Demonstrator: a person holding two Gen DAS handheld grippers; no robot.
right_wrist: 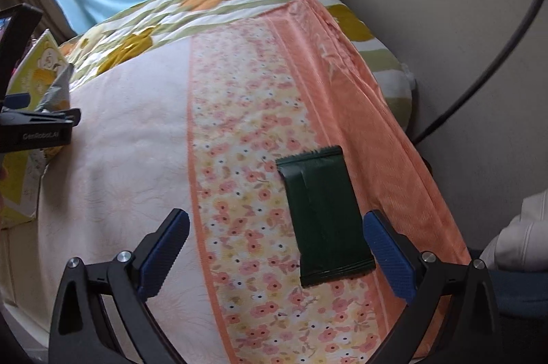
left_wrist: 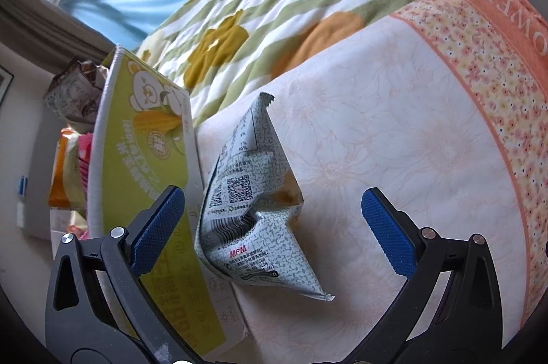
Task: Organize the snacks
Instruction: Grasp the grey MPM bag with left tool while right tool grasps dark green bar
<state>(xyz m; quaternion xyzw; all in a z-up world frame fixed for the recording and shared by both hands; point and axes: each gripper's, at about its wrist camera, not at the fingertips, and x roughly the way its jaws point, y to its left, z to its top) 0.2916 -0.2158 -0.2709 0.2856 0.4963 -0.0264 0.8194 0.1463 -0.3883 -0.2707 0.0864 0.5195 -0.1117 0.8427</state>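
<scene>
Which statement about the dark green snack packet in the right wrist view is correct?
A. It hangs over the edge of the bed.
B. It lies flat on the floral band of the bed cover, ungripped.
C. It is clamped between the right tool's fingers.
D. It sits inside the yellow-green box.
B: the dark green snack packet lies flat on the floral band of the bed cover, while the right tool is open and holds nothing.

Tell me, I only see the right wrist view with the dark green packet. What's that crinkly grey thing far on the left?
Observer: A crumpled grey-and-white printed snack packet leaning against the yellow-green cardboard box.
Operator: Is the left tool grabbing it?
Observer: No, the left tool is open around it, blue pads apart.
Operator: Anything behind the box?
Observer: Yes, orange and pink snack bags.
</scene>
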